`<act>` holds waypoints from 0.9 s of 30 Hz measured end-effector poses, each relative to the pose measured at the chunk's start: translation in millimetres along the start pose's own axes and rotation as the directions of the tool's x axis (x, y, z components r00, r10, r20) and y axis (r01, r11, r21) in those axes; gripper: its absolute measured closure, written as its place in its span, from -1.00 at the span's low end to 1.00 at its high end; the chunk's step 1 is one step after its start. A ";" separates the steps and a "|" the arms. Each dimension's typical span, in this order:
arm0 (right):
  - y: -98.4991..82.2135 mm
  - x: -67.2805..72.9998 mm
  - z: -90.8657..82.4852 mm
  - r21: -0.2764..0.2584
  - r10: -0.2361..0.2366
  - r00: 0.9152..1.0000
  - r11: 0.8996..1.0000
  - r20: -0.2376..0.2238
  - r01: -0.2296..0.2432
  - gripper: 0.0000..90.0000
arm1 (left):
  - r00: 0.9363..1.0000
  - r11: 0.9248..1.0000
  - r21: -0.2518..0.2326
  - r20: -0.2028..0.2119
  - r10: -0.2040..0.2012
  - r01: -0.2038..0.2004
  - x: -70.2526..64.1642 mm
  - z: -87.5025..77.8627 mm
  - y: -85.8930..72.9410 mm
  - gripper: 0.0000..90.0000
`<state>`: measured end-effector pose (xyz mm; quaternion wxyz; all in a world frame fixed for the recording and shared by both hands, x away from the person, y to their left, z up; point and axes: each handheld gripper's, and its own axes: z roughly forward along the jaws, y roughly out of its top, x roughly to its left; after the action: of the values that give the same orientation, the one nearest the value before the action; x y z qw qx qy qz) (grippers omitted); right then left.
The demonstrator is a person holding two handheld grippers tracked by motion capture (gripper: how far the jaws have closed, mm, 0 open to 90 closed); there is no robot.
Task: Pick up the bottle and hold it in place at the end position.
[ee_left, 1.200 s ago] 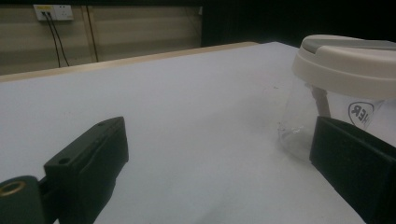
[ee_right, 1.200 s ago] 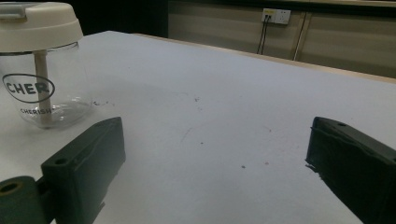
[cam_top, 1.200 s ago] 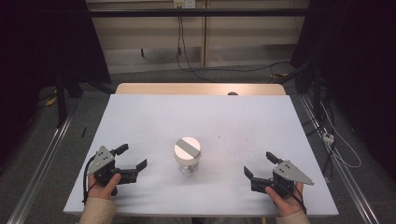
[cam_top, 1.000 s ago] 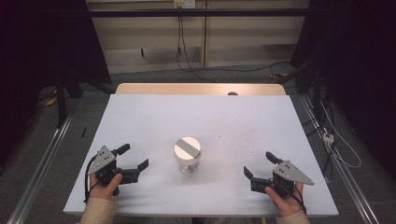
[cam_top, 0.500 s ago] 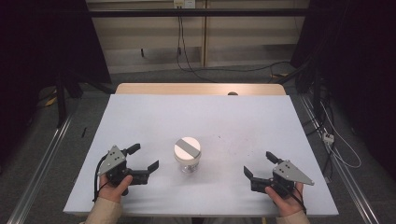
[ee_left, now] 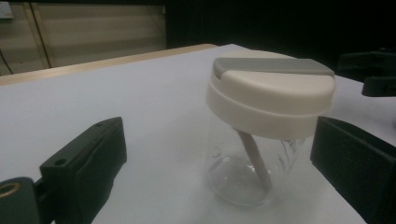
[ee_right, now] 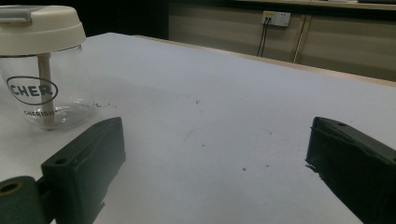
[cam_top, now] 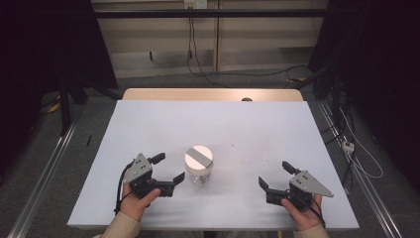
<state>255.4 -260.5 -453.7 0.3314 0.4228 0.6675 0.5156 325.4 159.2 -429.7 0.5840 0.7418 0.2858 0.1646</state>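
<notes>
— On the white table, near the front edge and a little left of the middle, what stands there?

— A clear cup, upright, with a cream lid crossed by a grey strip. From the left gripper view the cup has a pale stem inside it that slants from under the lid down to the base. The right gripper view shows dark lettering in an oval on its glassy side.

— Where is the left gripper?

— Just to the left of the cup. The left gripper lies low over the table in the person's left hand, and its jaws are spread wide. One jaw reaches toward the cup's near side and stops just short of it; the other points past the cup on the far side. In its own view the cup sits between the two black jaws, closer to the right-hand one, and I cannot tell whether that jaw touches the glass.

— And the right gripper?

— Well apart from the cup, toward the front right of the table. The right gripper is held in the right hand, its jaws also parted wide, with nothing but bare tabletop between them. Its view has the cup off at the upper left, beyond the left-hand jaw.

— Is anything clamped?

— No. Both pairs of jaws stand apart, and the cup rests on the table on its own base.
</notes>
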 end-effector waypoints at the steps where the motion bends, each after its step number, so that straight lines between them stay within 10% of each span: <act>1: 0.0 0.0 0.0 0.000 0.000 1.000 1.000 0.000 0.000 -0.91 | 1.000 1.000 0.004 -0.001 0.003 -0.003 -1.9 1.4 0.2 -0.92; 27: 0.1 0.8 0.8 0.002 -0.002 1.000 1.000 -0.001 0.002 -0.91 | 0.999 0.994 0.105 0.019 0.026 -0.028 -29.1 41.1 -5.1 -0.91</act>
<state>255.7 -259.4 -453.8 0.3312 0.4223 0.6686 0.5147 325.2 110.3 -442.8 0.5444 0.7766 0.2788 0.1508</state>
